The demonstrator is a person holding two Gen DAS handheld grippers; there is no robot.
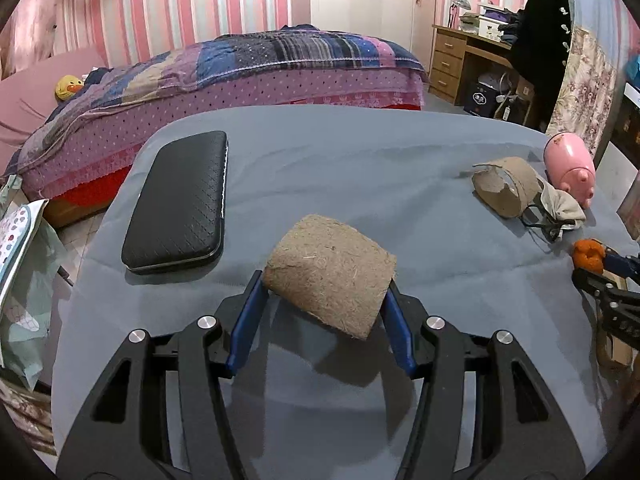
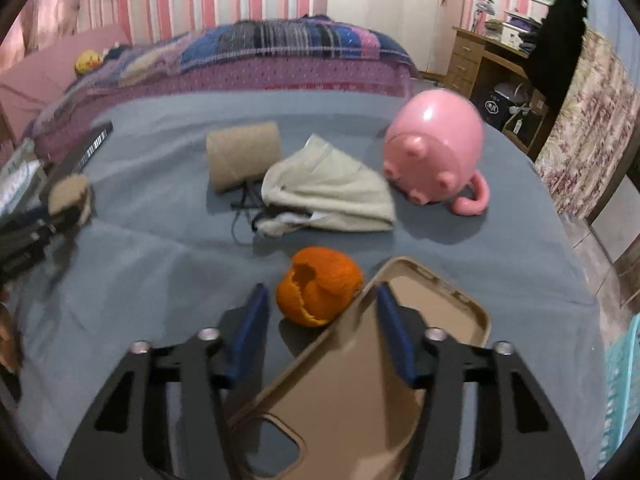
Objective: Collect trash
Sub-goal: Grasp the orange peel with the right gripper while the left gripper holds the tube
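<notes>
My left gripper (image 1: 322,292) is shut on a brown cardboard roll (image 1: 330,276) and holds it a little above the grey cloth-covered table (image 1: 360,152). A second, torn cardboard roll (image 1: 506,188) lies at the right; it also shows in the right wrist view (image 2: 242,156). My right gripper (image 2: 318,312) is open over the table, with an orange peel (image 2: 320,286) just ahead between its fingers. A tan phone case (image 2: 360,360) lies under its right finger. In the left wrist view the peel (image 1: 587,255) sits at the right gripper's tips.
A black case (image 1: 178,204) lies at the table's left. A pink piggy bank (image 2: 436,148), a beige cloth pouch (image 2: 328,192) and black glasses (image 1: 540,220) lie at the right. A bed (image 1: 240,76) stands behind; a teal basket (image 2: 620,380) is at the far right.
</notes>
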